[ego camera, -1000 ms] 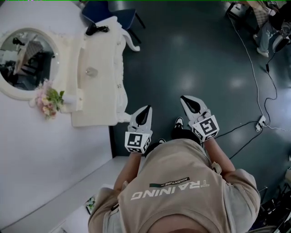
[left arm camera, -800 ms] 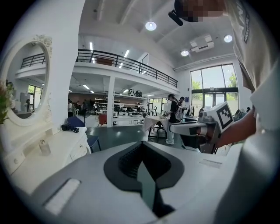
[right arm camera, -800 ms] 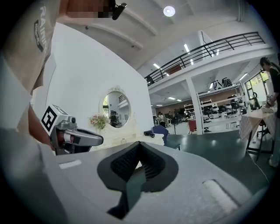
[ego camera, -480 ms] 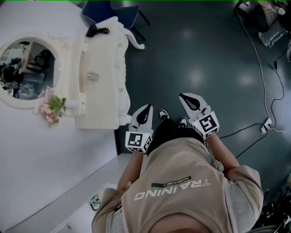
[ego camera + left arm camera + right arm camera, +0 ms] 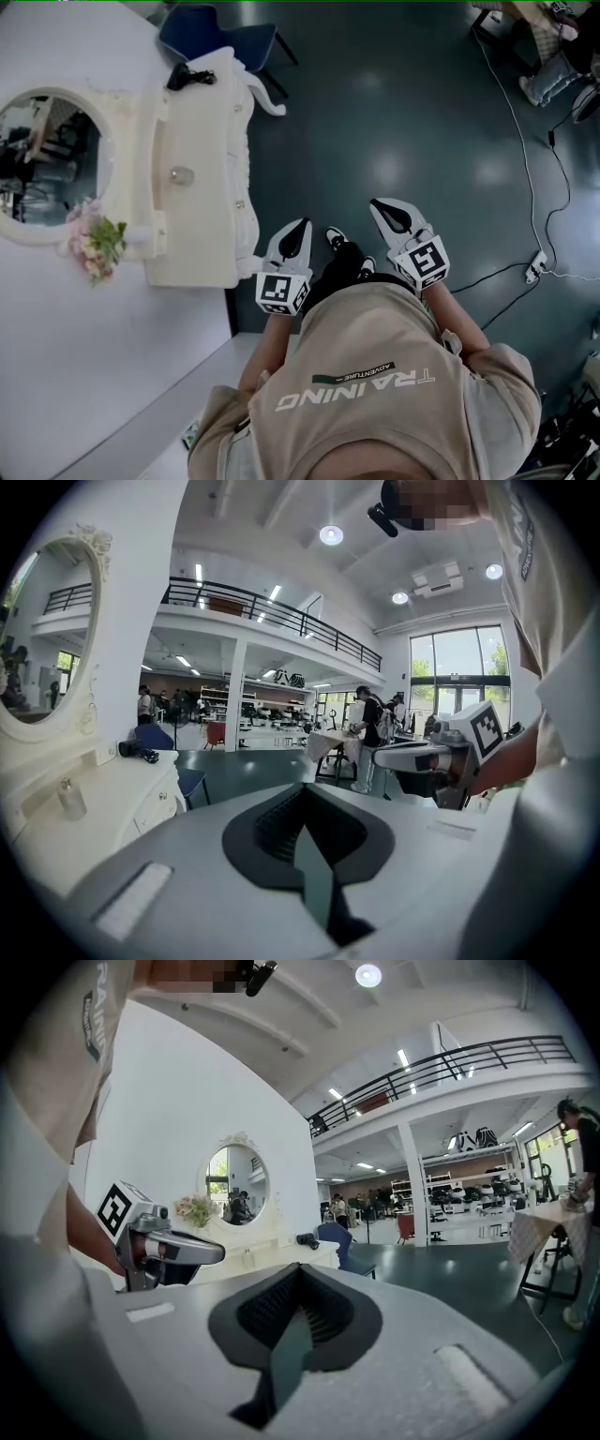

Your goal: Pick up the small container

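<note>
The small container [image 5: 181, 174] looks like a little clear bottle. It stands upright on the white bench [image 5: 211, 187], about midway along its top and in front of the oval mirror [image 5: 47, 164]. A black hair dryer [image 5: 187, 75] lies at the far end and a spray of flowers [image 5: 94, 246] sits at the near end, both well apart from it.

My worry is the approach. Both pairs of jaws are pressed together with nothing between them. If I reach in like that I would nudge the bottle rather than straddle it. It looks light and narrow, so I judge it could tip or skid toward the mirror. I need to spread the jaws before closing in.

The left gripper [image 5: 300, 230] and right gripper [image 5: 386, 210] hang at my waist over the dark floor, well apart from the container. The left is nearer. The bottle lies ahead and off to the left of its jaws, not in line with them.
</note>
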Demonstrator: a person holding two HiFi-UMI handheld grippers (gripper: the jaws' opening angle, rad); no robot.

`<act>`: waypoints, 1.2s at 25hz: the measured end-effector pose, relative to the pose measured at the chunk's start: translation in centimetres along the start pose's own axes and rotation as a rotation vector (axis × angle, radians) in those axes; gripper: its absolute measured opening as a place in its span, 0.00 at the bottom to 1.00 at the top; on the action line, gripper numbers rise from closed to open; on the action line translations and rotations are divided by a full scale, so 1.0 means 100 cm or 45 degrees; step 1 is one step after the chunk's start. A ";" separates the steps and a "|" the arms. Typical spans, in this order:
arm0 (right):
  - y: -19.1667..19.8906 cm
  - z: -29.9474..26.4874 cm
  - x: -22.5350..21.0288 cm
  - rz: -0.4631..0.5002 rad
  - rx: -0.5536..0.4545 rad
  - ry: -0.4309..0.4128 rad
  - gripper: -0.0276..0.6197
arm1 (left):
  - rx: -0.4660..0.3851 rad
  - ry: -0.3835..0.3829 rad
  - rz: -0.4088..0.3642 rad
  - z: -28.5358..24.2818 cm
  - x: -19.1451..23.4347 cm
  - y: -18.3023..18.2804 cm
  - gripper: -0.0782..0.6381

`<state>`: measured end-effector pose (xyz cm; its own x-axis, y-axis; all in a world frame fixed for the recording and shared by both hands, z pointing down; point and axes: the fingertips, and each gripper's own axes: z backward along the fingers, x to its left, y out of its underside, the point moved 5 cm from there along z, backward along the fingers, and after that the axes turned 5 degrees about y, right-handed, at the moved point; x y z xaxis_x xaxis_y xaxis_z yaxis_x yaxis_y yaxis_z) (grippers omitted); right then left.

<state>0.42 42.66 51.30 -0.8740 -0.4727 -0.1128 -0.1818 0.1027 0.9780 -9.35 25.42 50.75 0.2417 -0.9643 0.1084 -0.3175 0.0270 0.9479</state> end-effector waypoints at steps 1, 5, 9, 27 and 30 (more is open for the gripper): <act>-0.002 -0.004 -0.002 0.004 0.004 0.001 0.05 | -0.004 -0.001 0.002 -0.004 0.005 -0.001 0.13; -0.018 -0.028 -0.006 0.025 0.004 -0.016 0.05 | -0.034 -0.018 0.020 -0.018 0.031 -0.009 0.13; -0.038 -0.056 -0.009 0.086 0.003 -0.063 0.05 | -0.049 -0.024 0.045 -0.031 0.056 -0.018 0.13; -0.070 -0.172 0.024 0.141 0.012 -0.262 0.05 | -0.123 -0.240 0.113 0.000 0.147 -0.024 0.13; -0.070 -0.186 0.033 0.142 0.014 -0.333 0.05 | -0.132 -0.354 0.190 0.013 0.158 -0.014 0.13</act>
<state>7.14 24.11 47.30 -0.9752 -0.2160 -0.0477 -0.0818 0.1518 0.9850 -6.31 9.83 50.73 -0.0647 -0.9823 0.1756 -0.2318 0.1859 0.9548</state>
